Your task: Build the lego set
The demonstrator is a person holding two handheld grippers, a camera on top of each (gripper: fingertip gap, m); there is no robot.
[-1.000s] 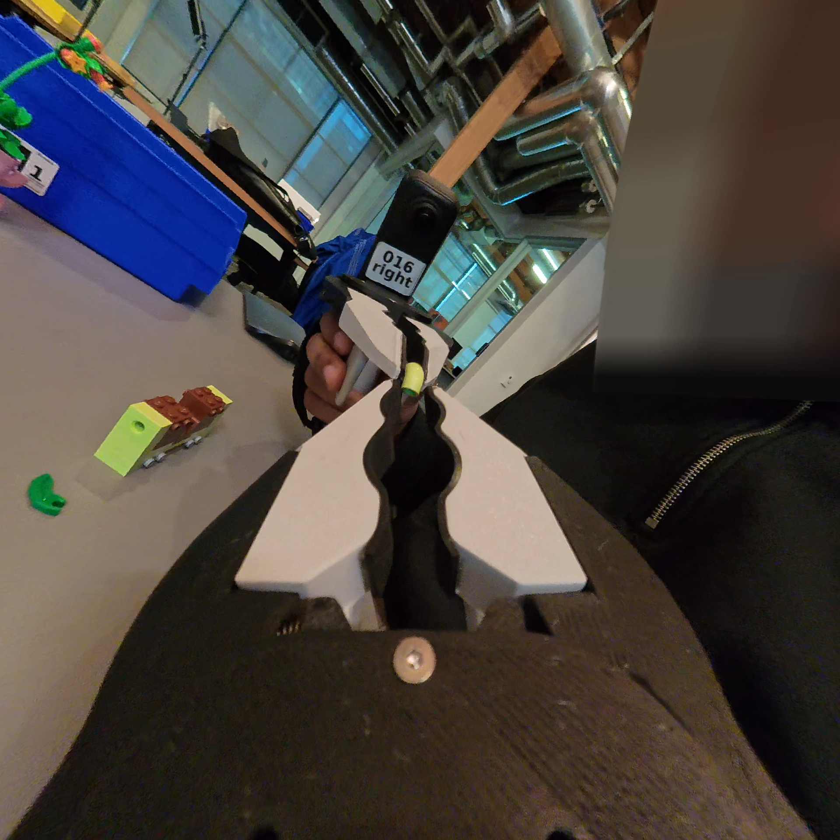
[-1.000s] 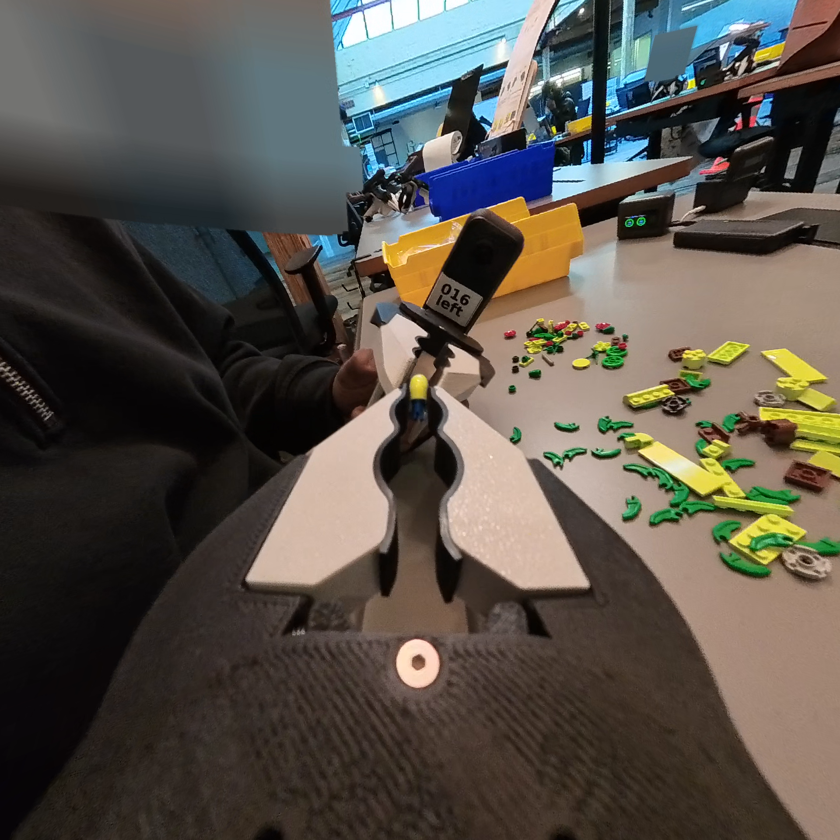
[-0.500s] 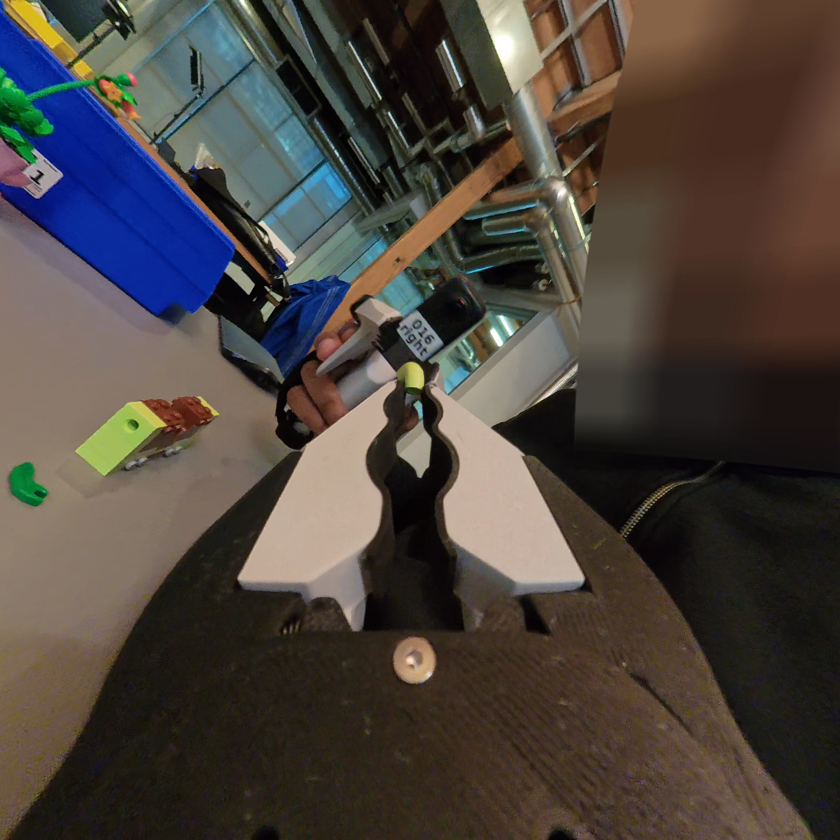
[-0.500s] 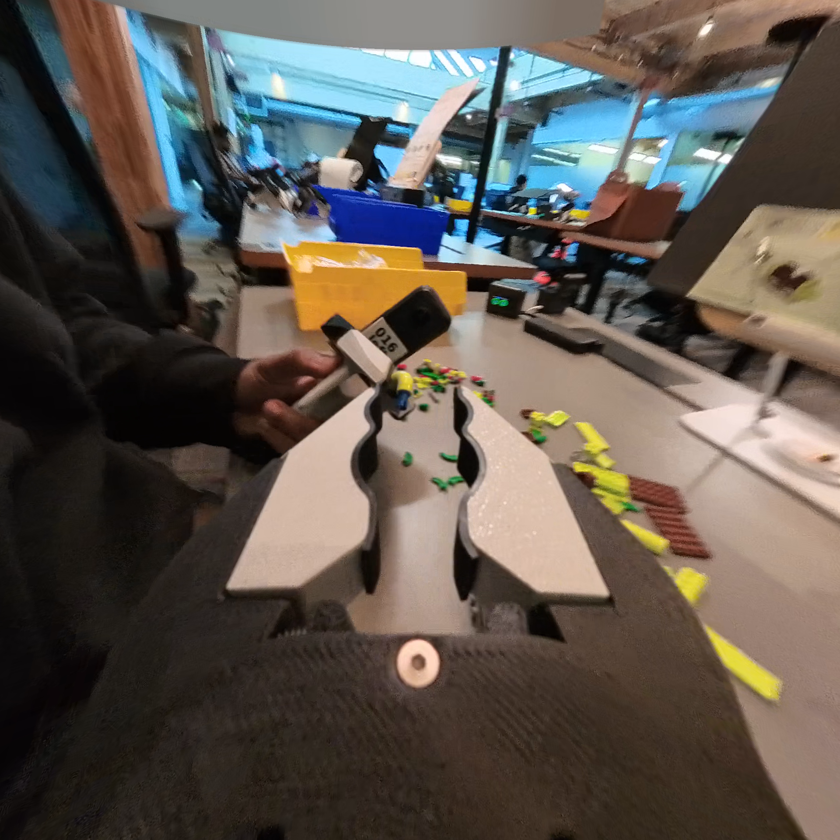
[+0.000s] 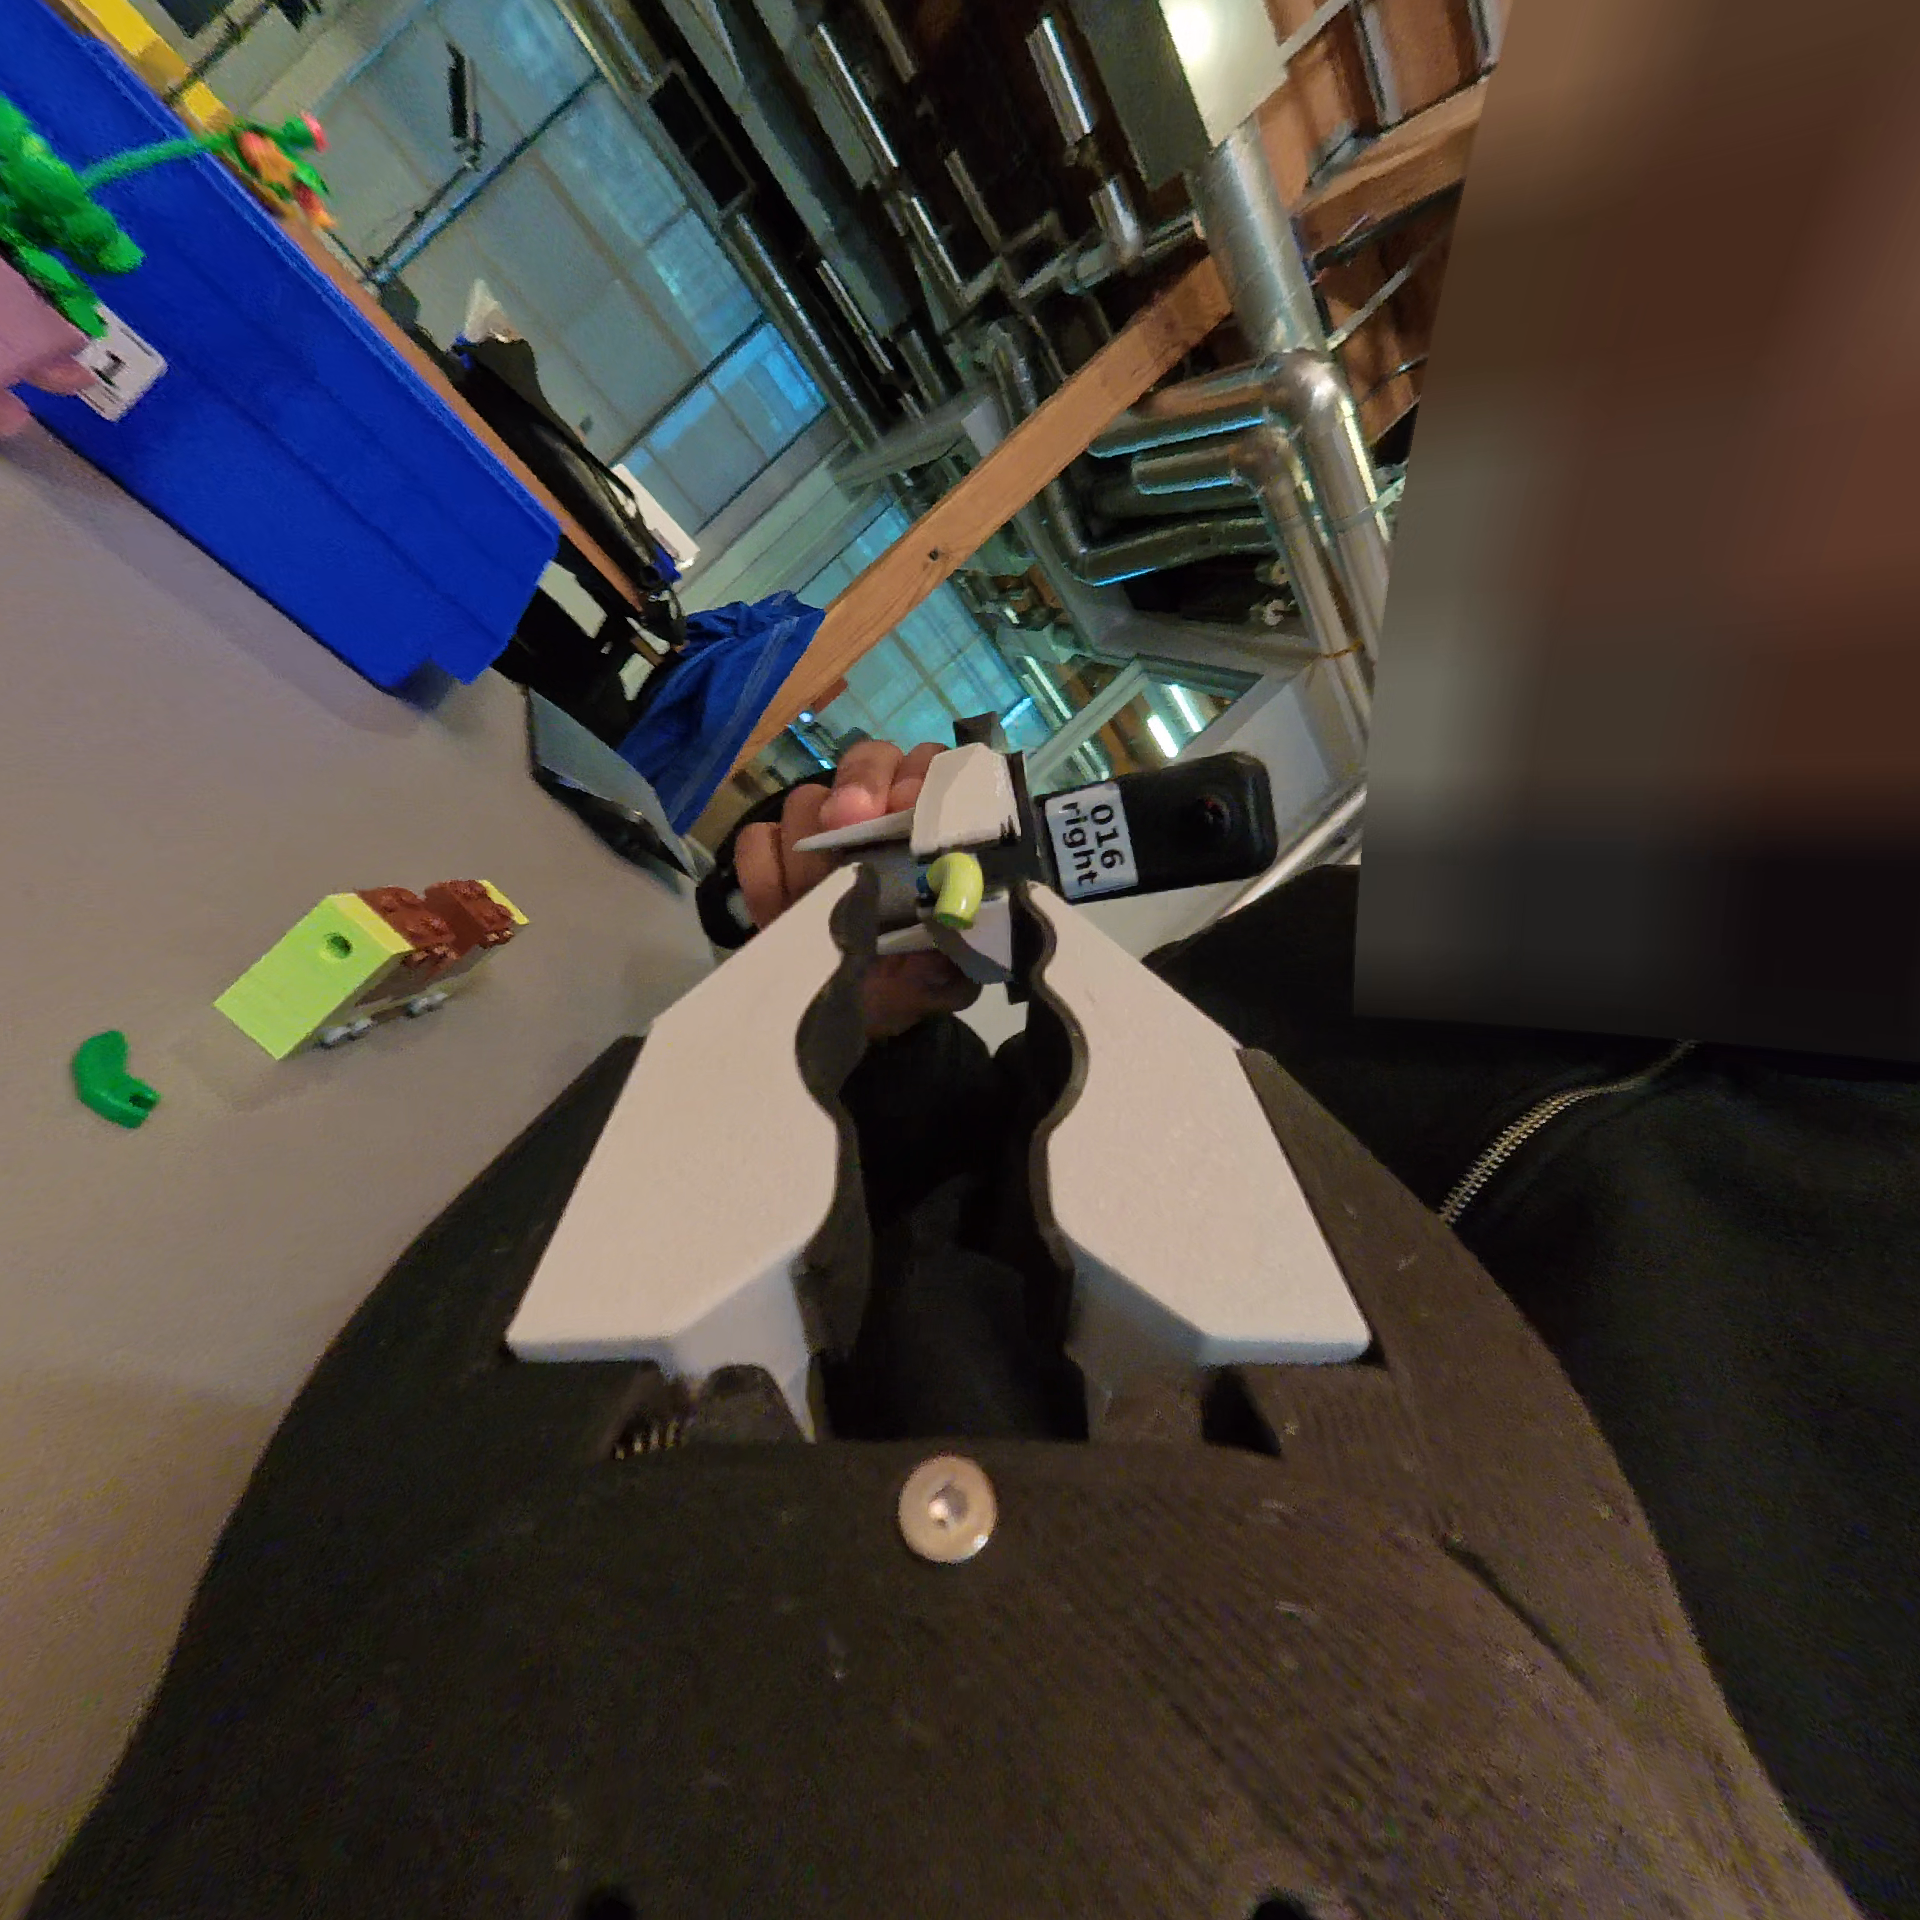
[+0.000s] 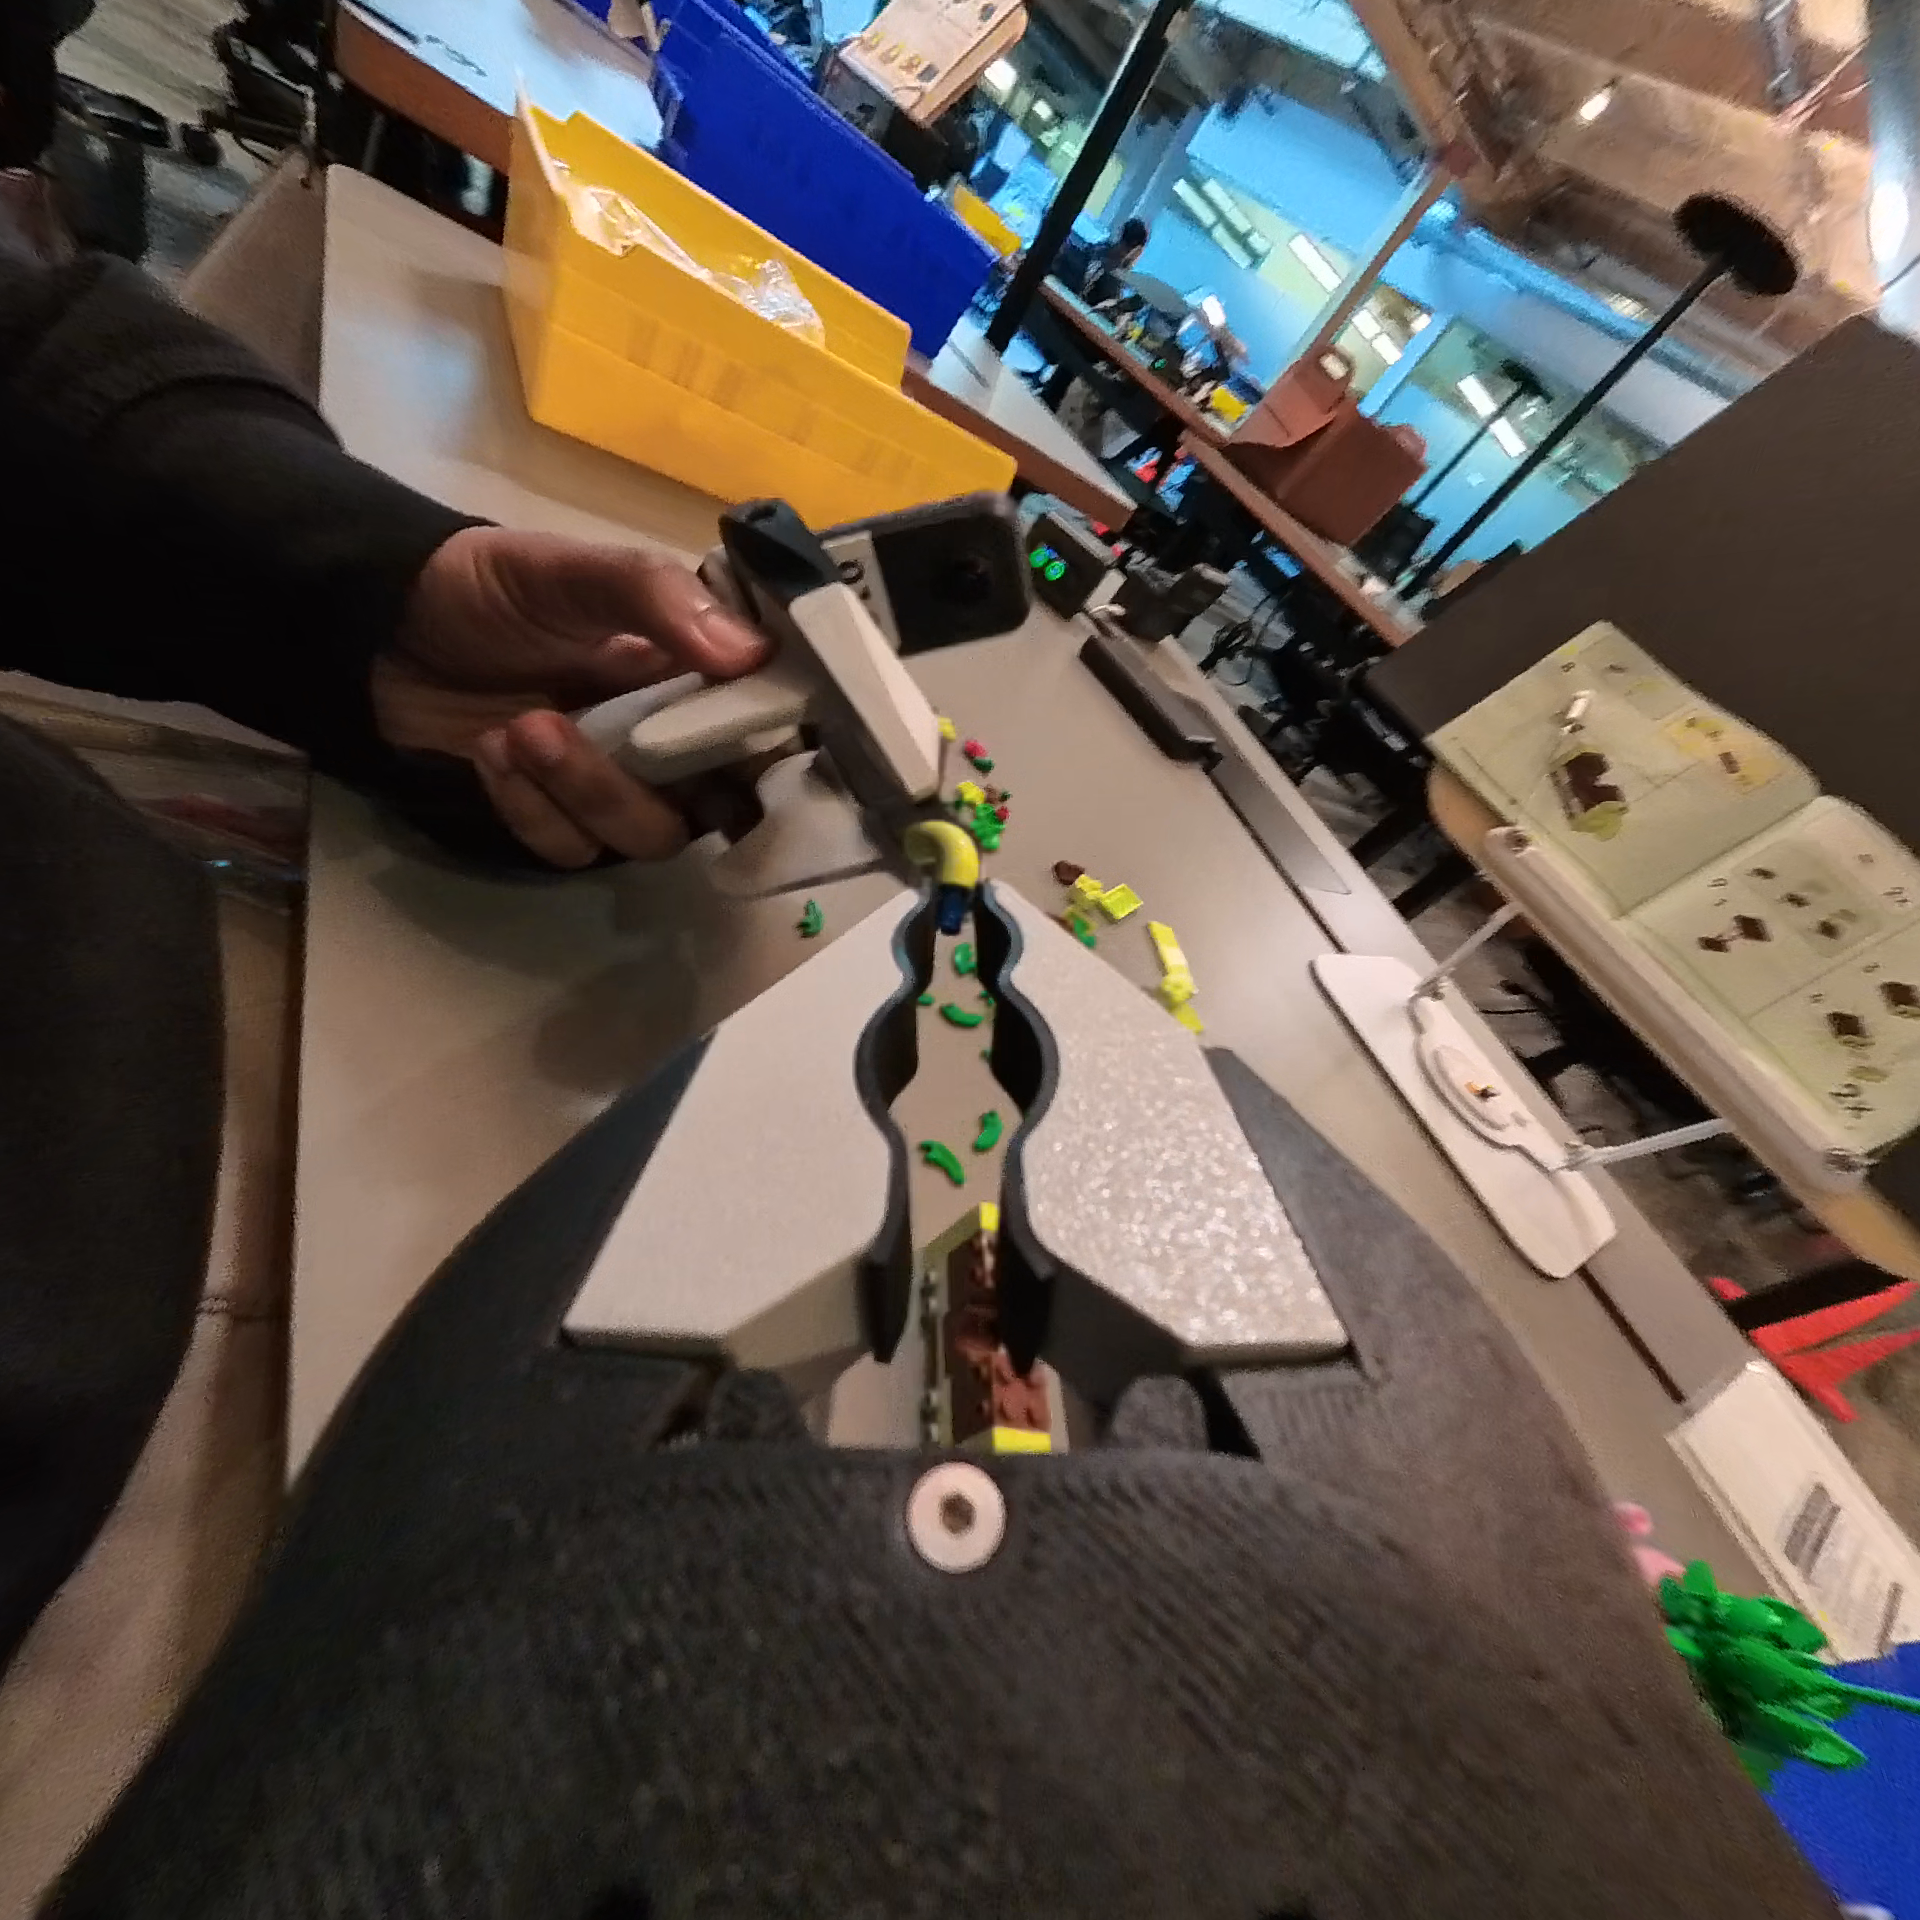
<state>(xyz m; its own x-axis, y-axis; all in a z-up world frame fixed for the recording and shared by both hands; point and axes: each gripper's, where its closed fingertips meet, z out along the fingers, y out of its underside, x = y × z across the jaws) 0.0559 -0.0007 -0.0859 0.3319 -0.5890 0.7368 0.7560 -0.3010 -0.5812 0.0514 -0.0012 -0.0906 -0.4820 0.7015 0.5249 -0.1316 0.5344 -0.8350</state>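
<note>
A small lime curved piece [image 5: 958, 891] on a blue pin is held in the air between both grippers. My right gripper [image 6: 951, 909] is shut on the blue pin, with the lime piece [image 6: 943, 844] sticking out past its tips. My left gripper [image 5: 935, 914] is open, its fingertips standing either side of the piece. The two grippers face each other tip to tip above the table. A partial build [image 5: 364, 961] of lime and brown bricks lies on the grey table [image 5: 156, 727]. It also shows through the right gripper's finger gap [image 6: 982, 1340].
A loose green curved piece [image 5: 109, 1081] lies near the build. A blue bin [image 5: 270, 416] and a green plant model [image 6: 1756, 1673] stand nearby. Loose lime, green and brown pieces [image 6: 1101, 904], a yellow bin [image 6: 707, 343] and an open instruction booklet [image 6: 1714, 883] on a stand are around.
The piece passed from my left gripper to my right. The right gripper closed on the blue pin and rolled sideways. The left gripper opened.
</note>
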